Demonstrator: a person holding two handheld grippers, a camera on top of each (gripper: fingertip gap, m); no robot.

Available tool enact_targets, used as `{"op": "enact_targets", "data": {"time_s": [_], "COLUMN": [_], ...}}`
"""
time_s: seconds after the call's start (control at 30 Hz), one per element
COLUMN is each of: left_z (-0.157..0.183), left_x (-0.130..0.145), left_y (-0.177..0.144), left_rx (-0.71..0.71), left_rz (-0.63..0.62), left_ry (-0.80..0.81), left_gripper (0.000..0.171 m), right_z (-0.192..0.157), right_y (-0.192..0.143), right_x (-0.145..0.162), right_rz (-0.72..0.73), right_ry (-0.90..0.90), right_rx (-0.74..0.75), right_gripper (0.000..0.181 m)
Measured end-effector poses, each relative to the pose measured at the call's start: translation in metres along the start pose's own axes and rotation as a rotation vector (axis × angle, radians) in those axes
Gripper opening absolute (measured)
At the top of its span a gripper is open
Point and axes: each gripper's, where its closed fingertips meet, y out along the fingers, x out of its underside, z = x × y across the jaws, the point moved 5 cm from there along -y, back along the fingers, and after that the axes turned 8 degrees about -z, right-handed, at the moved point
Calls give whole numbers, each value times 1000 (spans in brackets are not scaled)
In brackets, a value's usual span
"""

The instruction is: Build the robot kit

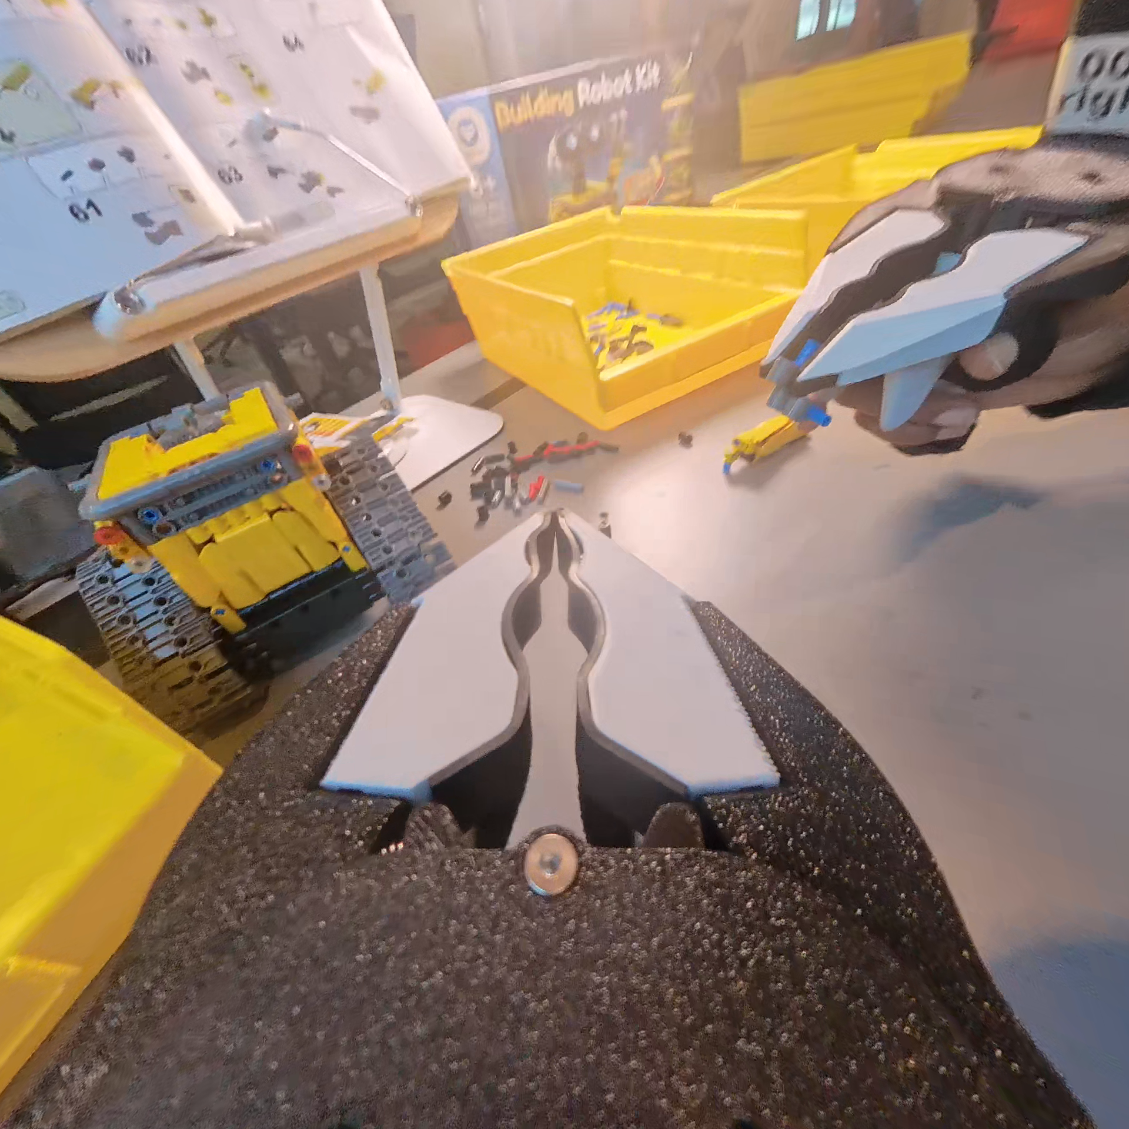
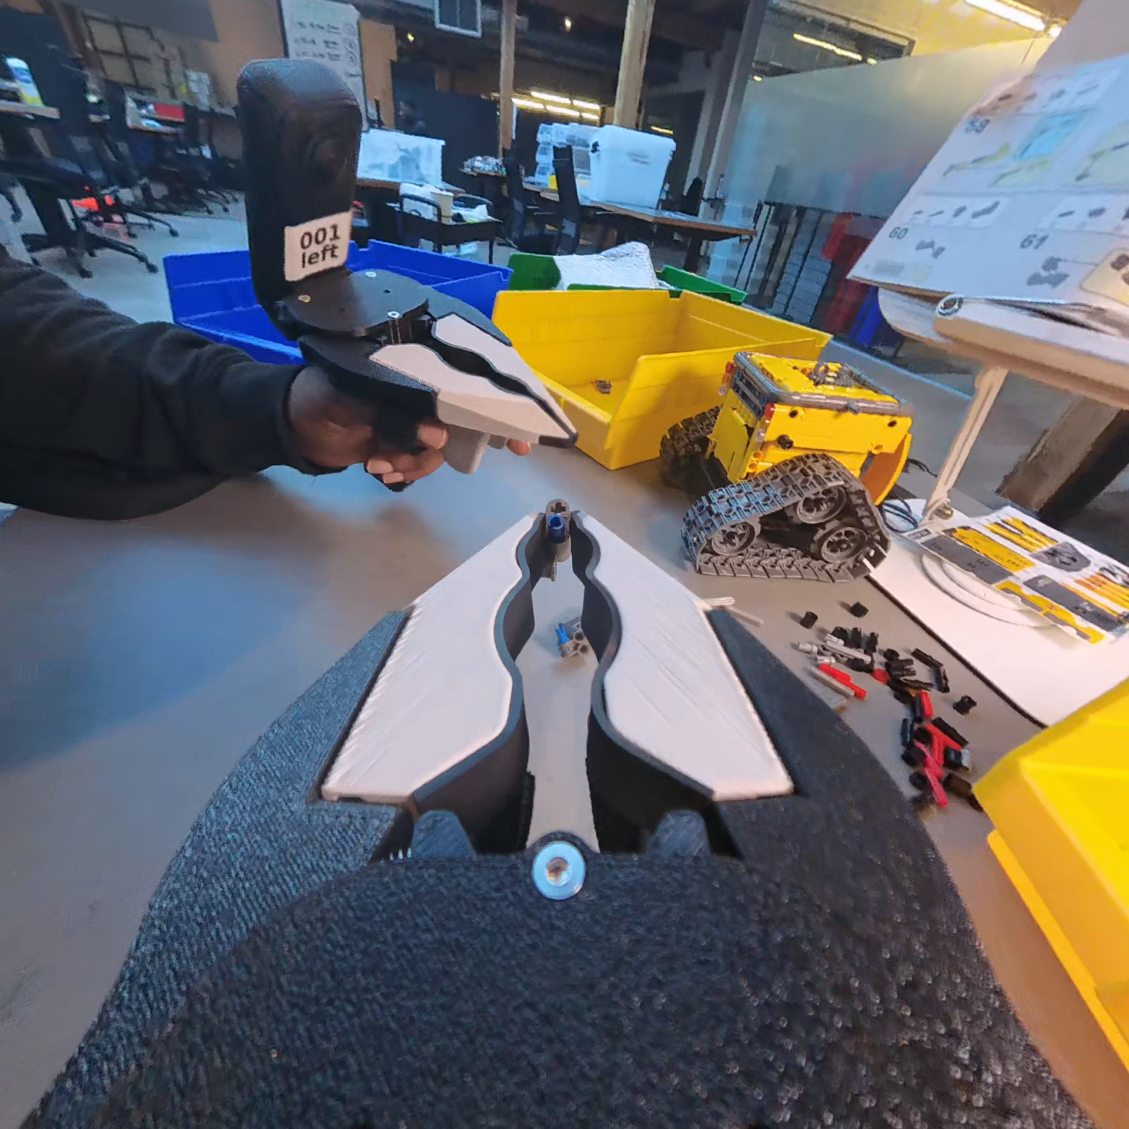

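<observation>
Right gripper [image 2: 559,528] nearest, pinching a small grey connector piece with blue pin [image 2: 557,531] above the grey counter [image 2: 183,580]; left gripper [image 1: 555,519] pressed together, empty. Yellow tracked model [image 1: 232,537] part-built, loose pins [image 2: 904,690] remaining. Only right wrist view shows the tiny dropped piece [image 2: 571,638] beneath.

Tracked model [image 2: 788,464] and loose pieces [image 2: 904,690] crowd the right.
</observation>
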Motion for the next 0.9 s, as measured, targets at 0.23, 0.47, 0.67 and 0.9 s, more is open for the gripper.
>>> {"op": "enact_targets", "data": {"time_s": [0.23,0.47,0.67,0.9], "left_z": [0,22,35,39], "left_x": [32,50,53,55], "left_y": [19,32,50,54], "left_rx": [16,155,269,304], "left_rz": [-234,-407,-500,-530], "left_ry": [65,125,87,87], "left_gripper": [11,37,47,19], "right_z": [8,10,13,17], "right_y": [2,-1,-1,-6], "right_x": [10,15,17,16], "right_rz": [-20,-31,-29,-19], "right_ry": [46,50,77,95], "right_rx": [-13,-4,-5,6], "right_gripper": [8,8,8,8]}}
